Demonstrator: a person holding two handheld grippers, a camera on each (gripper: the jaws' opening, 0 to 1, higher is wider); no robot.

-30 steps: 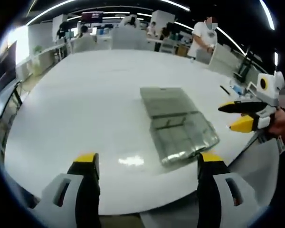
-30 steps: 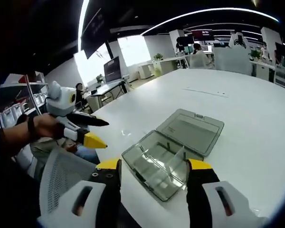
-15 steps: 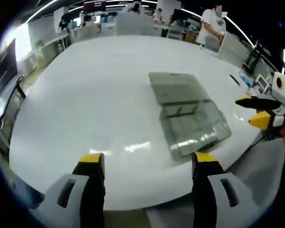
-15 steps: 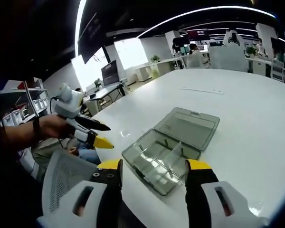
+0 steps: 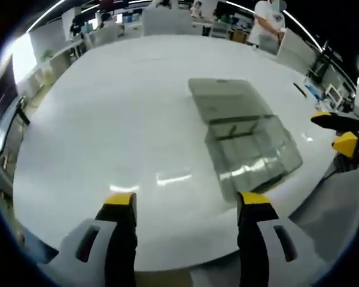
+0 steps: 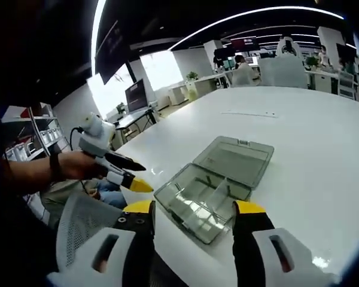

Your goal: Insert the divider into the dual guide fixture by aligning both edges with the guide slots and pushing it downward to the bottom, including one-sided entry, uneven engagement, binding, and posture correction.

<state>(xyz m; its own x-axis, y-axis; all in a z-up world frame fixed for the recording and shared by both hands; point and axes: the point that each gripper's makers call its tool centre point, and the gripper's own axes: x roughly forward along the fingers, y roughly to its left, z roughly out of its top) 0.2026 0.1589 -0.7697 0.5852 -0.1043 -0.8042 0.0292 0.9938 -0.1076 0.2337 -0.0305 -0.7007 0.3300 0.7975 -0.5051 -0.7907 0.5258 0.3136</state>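
I log: clear box [image 6: 212, 185], lid open, on white table [image 5: 107, 113]; left gripper [image 5: 188, 206] and right gripper [image 6: 194, 209] both spread, empty.

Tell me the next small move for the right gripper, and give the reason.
Probably bring the right gripper forward and down toward the open clear box. Its jaws are apart and hold nothing, it sits short of the box's near edge, and a divider stands inside between the compartments. The left gripper hangs off the table edge, also empty.
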